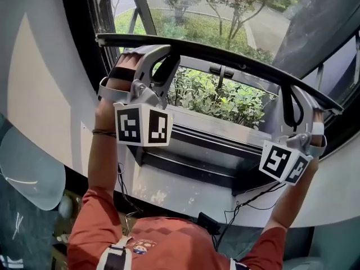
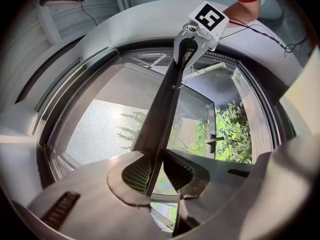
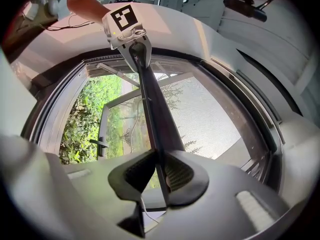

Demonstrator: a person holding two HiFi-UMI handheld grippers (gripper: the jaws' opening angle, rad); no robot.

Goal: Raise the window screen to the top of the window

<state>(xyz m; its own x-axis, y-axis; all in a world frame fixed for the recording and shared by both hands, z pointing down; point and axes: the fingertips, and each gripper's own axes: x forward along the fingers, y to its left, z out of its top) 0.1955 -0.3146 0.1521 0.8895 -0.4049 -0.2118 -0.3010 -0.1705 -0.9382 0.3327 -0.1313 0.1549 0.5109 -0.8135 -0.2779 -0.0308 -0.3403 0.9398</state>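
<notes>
The window screen's dark bottom bar (image 1: 225, 55) runs slantwise across the window opening, its left end higher. My left gripper (image 1: 160, 52) is shut on the bar near its left end, and my right gripper (image 1: 292, 101) is shut on it near its right end. In the left gripper view the bar (image 2: 167, 99) runs from between the pads of my left gripper (image 2: 156, 171) to the other gripper's marker cube (image 2: 207, 18), with grey mesh (image 2: 105, 129) beside it. The right gripper view mirrors this: the bar (image 3: 155, 114) sits in my right gripper (image 3: 159, 174), next to the mesh (image 3: 200, 114).
Below the bar the window is open onto green bushes (image 1: 225, 97). A dark window handle (image 1: 222, 71) sits just under the bar. The sill and lower frame (image 1: 208, 145) lie beneath, with black cables (image 1: 247, 204) hanging below. White wall (image 1: 39, 94) flanks the dark frame.
</notes>
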